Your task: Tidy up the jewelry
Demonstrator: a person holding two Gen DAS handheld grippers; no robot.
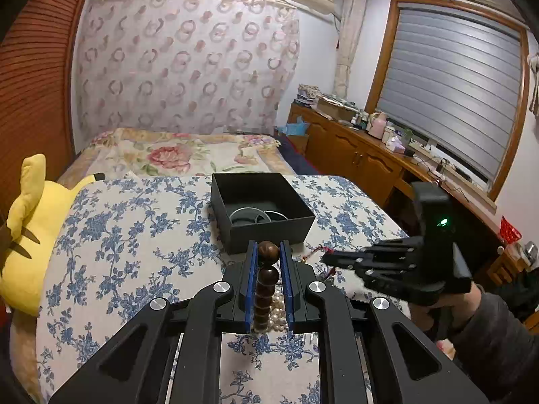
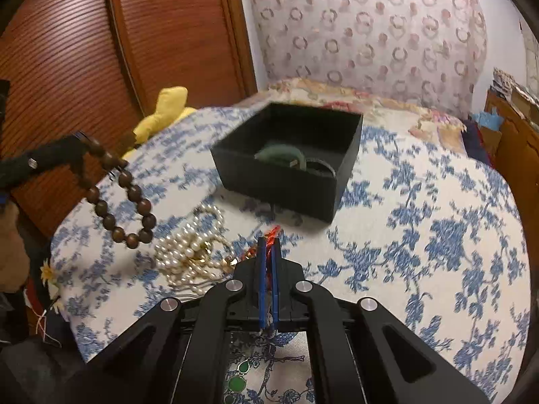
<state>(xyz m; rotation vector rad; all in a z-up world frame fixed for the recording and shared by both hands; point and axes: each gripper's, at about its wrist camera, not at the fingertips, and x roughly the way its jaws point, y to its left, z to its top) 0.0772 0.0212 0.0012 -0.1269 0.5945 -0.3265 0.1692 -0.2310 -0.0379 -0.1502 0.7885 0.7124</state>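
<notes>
My left gripper is shut on a brown wooden bead bracelet, which hangs above the bed; it also shows in the right wrist view, left of the box. My right gripper is shut on a red cord piece of jewelry, with a green pendant dangling below it. A black open box holds bangles and stands just beyond both grippers; it also shows in the right wrist view. A pearl necklace lies heaped on the blue floral cover.
A yellow plush toy lies at the bed's left edge. A wooden sideboard with clutter stands to the right under the window. A wooden slatted door is to the left.
</notes>
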